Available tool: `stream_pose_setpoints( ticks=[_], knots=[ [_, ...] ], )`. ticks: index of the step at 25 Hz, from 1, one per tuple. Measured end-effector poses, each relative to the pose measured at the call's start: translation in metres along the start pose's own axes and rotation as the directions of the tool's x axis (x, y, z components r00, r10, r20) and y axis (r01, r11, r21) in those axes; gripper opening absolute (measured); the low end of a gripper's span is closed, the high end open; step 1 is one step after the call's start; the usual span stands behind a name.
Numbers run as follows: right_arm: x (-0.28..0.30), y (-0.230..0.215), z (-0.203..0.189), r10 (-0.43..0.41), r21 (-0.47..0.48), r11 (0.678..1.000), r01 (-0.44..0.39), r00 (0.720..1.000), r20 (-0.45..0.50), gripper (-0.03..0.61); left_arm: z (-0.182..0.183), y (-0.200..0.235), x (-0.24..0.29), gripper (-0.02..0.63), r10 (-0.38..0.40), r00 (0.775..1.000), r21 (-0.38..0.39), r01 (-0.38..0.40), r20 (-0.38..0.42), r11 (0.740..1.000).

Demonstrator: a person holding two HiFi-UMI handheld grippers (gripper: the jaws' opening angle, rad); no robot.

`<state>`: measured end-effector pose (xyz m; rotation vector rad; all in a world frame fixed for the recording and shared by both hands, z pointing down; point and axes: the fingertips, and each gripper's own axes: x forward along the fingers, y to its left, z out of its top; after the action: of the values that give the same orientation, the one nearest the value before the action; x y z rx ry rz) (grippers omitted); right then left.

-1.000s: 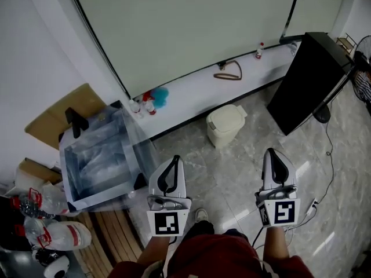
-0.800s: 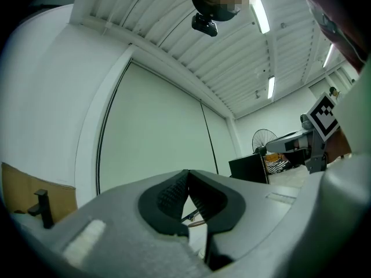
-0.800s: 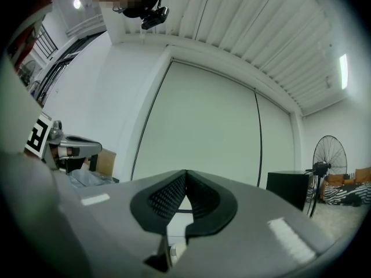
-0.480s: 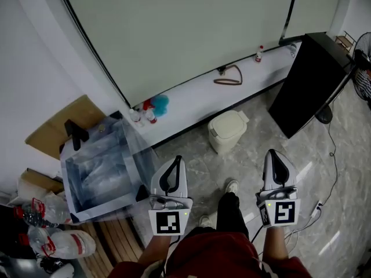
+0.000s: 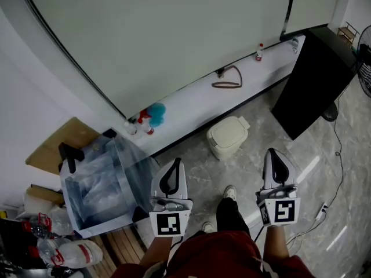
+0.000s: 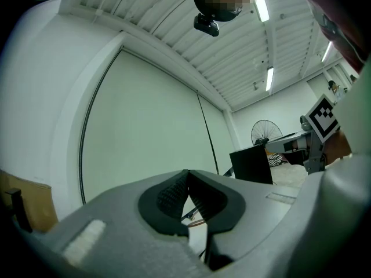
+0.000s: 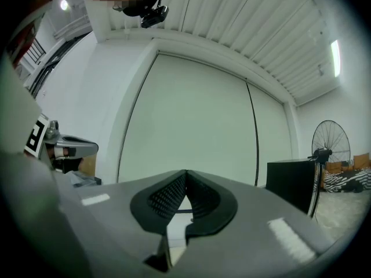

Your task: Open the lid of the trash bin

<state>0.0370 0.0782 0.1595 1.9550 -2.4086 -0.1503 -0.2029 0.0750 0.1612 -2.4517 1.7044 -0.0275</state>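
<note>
A small cream trash bin [image 5: 227, 136] with its lid down stands on the grey marble floor against the low white ledge [image 5: 191, 100]. My left gripper [image 5: 174, 162] is held near me, below and left of the bin, jaws shut with nothing between them. My right gripper [image 5: 272, 153] hangs below and right of the bin, also shut and empty. Both point toward the wall. In the left gripper view my gripper [image 6: 186, 174] faces a pale wall; the right gripper view shows my right gripper [image 7: 185, 174] the same way. The bin is not visible in either gripper view.
A large clear plastic-lined box [image 5: 101, 178] stands at the left. A black cabinet [image 5: 316, 77] is at the right, with a fan [image 5: 365, 59] behind it. Bottles [image 5: 144, 120] and a cable loop [image 5: 226, 81] lie on the ledge. My shoe [image 5: 229, 192] steps forward.
The view has shifted forward toward the wall as the person steps; a foot came forward. Both grippers stay in the same place in view, shut.
</note>
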Motion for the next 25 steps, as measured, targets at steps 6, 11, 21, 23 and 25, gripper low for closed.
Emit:
stream_pose_setpoints(
  ticks=[6,11,21,23,25],
  knots=[
    [0.049,-0.047,-0.008,-0.005,0.024,1.0,0.005,1.0,-0.016,0.0,-0.001,-0.016,0.071,0.003,-0.025,1.0,0.007,0.025,-0.013,1.0],
    [0.089,-0.089,-0.016,-0.015,0.03,0.999,0.016,1.0,-0.024,0.0,-0.005,-0.032,0.132,0.003,-0.039,0.999,0.004,0.039,-0.031,0.999],
    [0.15,-0.17,-0.043,-0.036,0.081,0.996,0.039,0.998,-0.042,0.0,-0.021,-0.068,0.233,0.003,-0.058,0.997,0.019,0.059,-0.058,0.998],
    [0.155,-0.18,-0.054,-0.035,0.083,0.996,0.041,0.997,-0.066,0.0,-0.022,-0.072,0.244,0.003,-0.057,0.997,0.027,0.059,-0.061,0.998],
    [0.162,-0.188,-0.059,-0.036,0.087,0.995,0.042,0.997,-0.07,0.0,-0.026,-0.076,0.254,0.003,-0.061,0.995,0.019,0.063,-0.076,0.998]
  ],
)
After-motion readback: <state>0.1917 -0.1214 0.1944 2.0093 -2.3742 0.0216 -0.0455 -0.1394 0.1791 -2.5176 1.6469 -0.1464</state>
